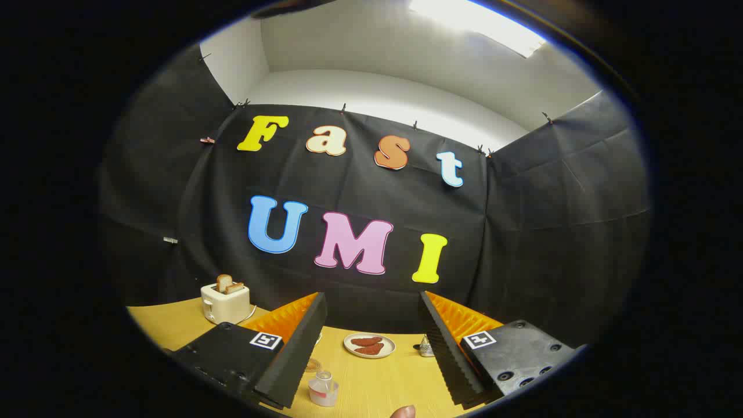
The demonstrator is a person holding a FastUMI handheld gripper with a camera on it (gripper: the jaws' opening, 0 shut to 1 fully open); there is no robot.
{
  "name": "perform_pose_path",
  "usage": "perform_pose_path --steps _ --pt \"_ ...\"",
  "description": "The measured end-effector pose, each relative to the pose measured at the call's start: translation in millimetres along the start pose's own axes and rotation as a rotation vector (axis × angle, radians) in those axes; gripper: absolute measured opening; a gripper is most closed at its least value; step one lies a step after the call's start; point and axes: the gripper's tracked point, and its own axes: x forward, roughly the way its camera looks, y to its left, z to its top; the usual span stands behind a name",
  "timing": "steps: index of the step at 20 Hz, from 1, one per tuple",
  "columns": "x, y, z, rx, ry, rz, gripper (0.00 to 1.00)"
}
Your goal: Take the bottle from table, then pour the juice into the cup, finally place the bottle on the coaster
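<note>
Gripper [371, 342] spread wide, holding nothing, above the yellow wooden desk [377, 383]. Between its fingers stands the small clear plastic bottle [323, 389] of pink juice; beyond, a white plate [370, 345] with reddish pieces, cream toaster [225, 302] far left.

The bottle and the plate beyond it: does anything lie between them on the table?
No. In the gripper view, bare yellow table separates the bottle, low between the open gripper's fingers, from the plate.
</note>
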Motion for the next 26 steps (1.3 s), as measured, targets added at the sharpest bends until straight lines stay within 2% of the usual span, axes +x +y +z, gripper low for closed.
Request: perform_pose_path --steps 13,19,23,26 --pt "-3.7 16.3 -1.6 0.014 -0.022 0.045 0.95" --pt "0.0 27.9 -29.9 0.045 0.032 0.050 0.96" --pt "2.7 33.6 -47.0 0.067 0.014 0.059 0.96" --pt "6.9 40.3 -80.7 0.063 0.021 0.066 0.96"
